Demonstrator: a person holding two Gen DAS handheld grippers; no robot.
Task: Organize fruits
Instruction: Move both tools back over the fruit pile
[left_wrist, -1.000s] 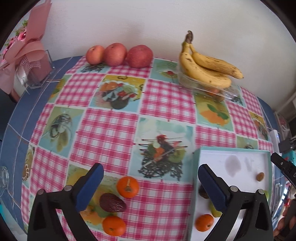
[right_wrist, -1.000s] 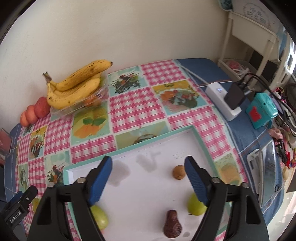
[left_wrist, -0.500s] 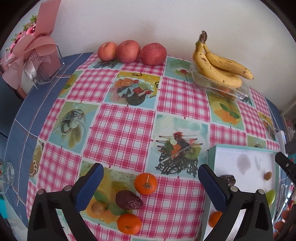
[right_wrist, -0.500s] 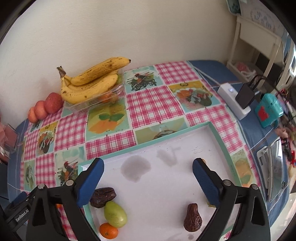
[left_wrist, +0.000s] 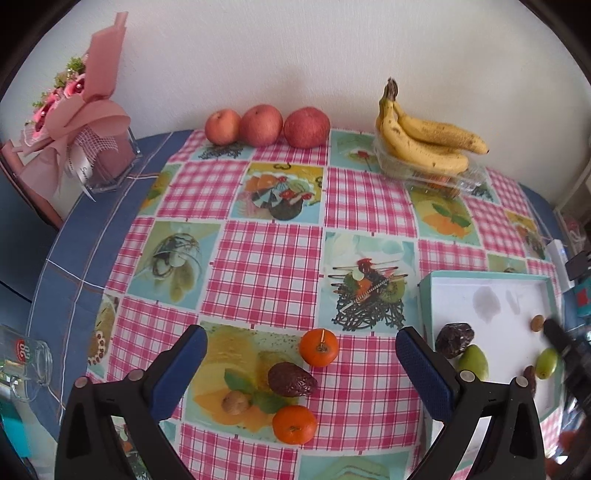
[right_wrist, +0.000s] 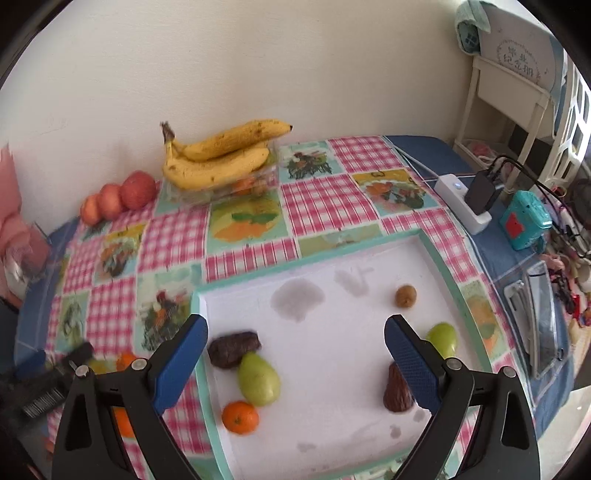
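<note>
Checkered tablecloth is what you're over, both claws spread wide and empty. Between your left gripper fingers sit two oranges, one wrinkly dark fruit and one small brown nut-like thing, nothing blocking them. Under your right gripper, the white tray has one orange, two green fruits, two dark ones and one little brown one. Three apples and the bananas line the wall.
</note>
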